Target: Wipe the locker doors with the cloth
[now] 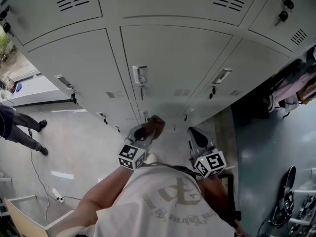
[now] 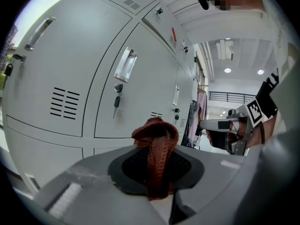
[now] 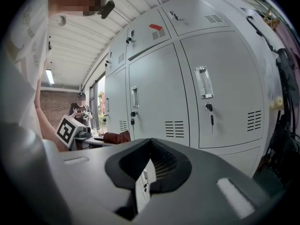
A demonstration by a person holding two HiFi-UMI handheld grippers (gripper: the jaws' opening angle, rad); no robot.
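Grey locker doors [image 1: 173,58] fill the wall in front of me, each with a handle and a key in its lock. In the head view my left gripper [image 1: 146,131] is held low before the bottom row. It is shut on a reddish-brown knitted cloth [image 1: 154,125], which sticks up bunched between the pads [image 2: 157,146]. The cloth is a short way off the doors [image 2: 136,93]. My right gripper [image 1: 196,135] hangs beside it to the right. Its jaws [image 3: 150,142] meet at the tips with nothing held. The cloth [image 3: 117,137] shows at its left.
A person [image 1: 19,127] stands on the floor at the far left, near a cable and a cardboard box [image 1: 22,212]. Clothes [image 1: 296,85] hang at the right end of the lockers. Dark shoes [image 1: 285,196] lie at the lower right.
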